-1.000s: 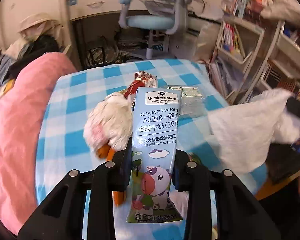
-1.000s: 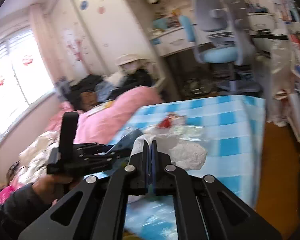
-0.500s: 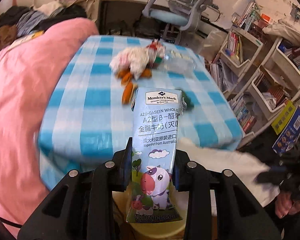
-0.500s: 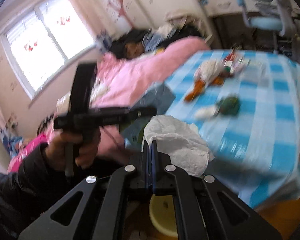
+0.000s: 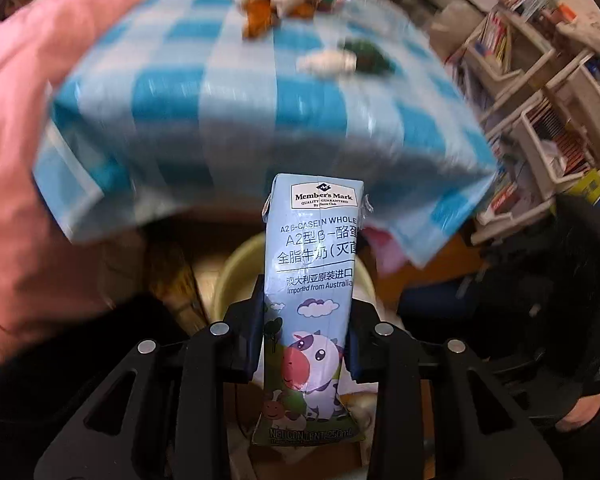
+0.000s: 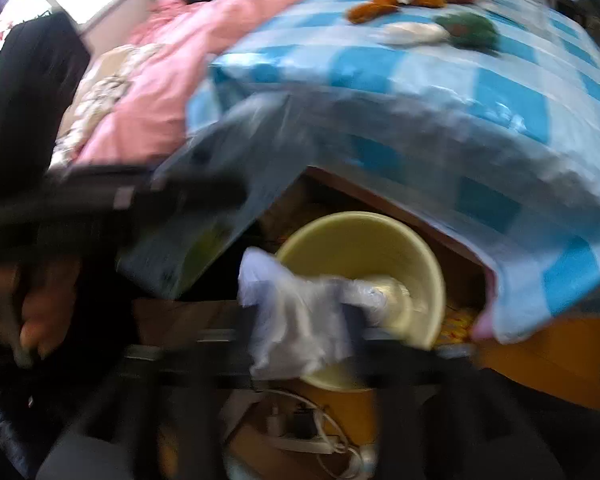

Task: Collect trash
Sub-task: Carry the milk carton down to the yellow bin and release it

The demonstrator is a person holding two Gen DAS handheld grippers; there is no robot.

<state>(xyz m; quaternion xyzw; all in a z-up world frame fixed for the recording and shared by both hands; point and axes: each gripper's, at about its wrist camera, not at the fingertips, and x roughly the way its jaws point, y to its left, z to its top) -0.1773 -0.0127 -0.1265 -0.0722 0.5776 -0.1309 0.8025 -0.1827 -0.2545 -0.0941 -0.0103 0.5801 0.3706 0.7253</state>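
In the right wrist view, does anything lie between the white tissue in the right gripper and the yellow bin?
Nothing: in the right wrist view the tissue overlaps the yellow bin's near rim directly. The right gripper is too blurred to read.

A blue-checked cloth [image 5: 236,96] covers the bench. A pink quilt [image 6: 172,80] lies beside it, bookshelves [image 5: 540,80] stand opposite, and white cables [image 6: 320,436] sprawl on the floor.

Your left gripper [image 5: 306,344] points forward, both fingers pressed against a milk carton [image 5: 312,280]. Your right gripper [image 6: 304,332] (badly blurred) pinches a white plastic bag [image 6: 296,320]; jaw gap unreadable.
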